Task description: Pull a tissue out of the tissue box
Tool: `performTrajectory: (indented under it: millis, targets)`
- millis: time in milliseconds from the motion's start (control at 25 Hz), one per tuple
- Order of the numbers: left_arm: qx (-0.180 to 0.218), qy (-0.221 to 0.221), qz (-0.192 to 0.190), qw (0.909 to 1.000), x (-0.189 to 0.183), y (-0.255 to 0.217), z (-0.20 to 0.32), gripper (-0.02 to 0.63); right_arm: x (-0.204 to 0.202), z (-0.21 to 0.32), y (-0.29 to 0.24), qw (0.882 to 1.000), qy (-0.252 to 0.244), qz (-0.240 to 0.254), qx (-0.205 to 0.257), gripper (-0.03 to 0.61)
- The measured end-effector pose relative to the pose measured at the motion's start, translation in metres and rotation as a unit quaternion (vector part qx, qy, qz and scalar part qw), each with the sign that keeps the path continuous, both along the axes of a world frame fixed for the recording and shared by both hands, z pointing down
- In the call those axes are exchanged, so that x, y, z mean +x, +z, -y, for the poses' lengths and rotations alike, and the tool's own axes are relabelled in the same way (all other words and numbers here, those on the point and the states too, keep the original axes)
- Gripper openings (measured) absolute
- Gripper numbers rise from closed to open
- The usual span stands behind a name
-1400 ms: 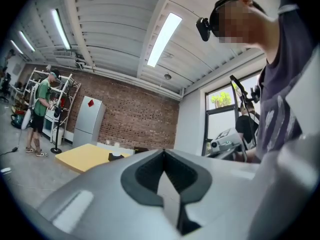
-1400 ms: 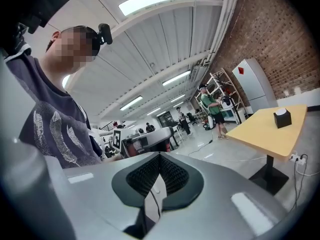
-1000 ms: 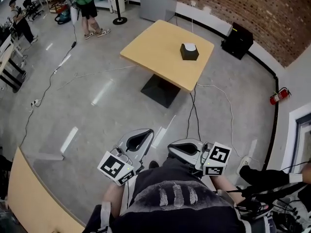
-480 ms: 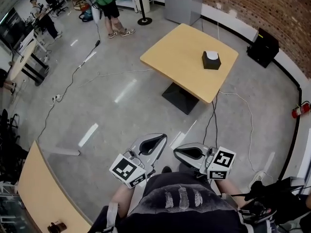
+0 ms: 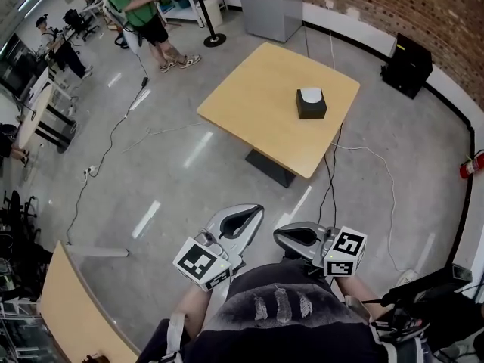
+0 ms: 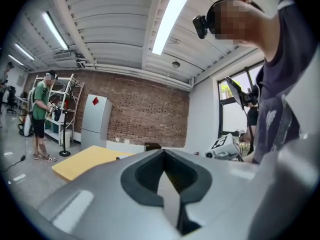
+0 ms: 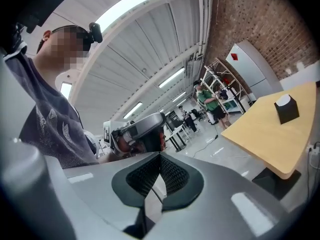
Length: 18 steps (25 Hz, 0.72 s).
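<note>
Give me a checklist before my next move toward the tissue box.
1. Tissue box upright on table: ok.
2. Tissue showing at its top: ok, white visible.
3. Box within reach: not ok, open floor lies between.
4. Jaws open for grasping: not ok, left gripper and right gripper both shut, empty.
5. Walking path: not ok, cables cross the floor near the table.
6. Bystander clear: ok, person in green stands beyond the table.

The room holds one square table (image 5: 257,100), one tissue box (image 5: 311,106), one cabinet (image 5: 271,6) and one extinguisher (image 5: 470,165). Two grippers: left gripper (image 5: 259,209), right gripper (image 5: 277,234). At least two bystanders: green bystander (image 5: 138,10), dark bystander (image 5: 59,42).
</note>
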<state>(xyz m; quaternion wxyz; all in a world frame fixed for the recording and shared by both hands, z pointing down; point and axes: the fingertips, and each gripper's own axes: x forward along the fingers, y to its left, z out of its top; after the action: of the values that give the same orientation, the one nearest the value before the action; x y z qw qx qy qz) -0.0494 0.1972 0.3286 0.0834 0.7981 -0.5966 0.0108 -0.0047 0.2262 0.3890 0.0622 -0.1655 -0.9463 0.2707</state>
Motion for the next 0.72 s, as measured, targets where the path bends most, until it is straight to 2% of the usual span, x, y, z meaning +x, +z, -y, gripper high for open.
performTrajectory:
  millis: [360,720]
  targets:
    - [-0.03,-0.034,0.009,0.9989,0.01,0.01,0.054,0.002,0.011,0.052,0.008,0.998,-0.057,-0.006,-0.013,0.0]
    - [-0.03,-0.03,0.018,0.9989,0.0,0.016,0.077,0.002,0.004,0.075,0.015,0.999,-0.048,-0.012,-0.001,0.0]
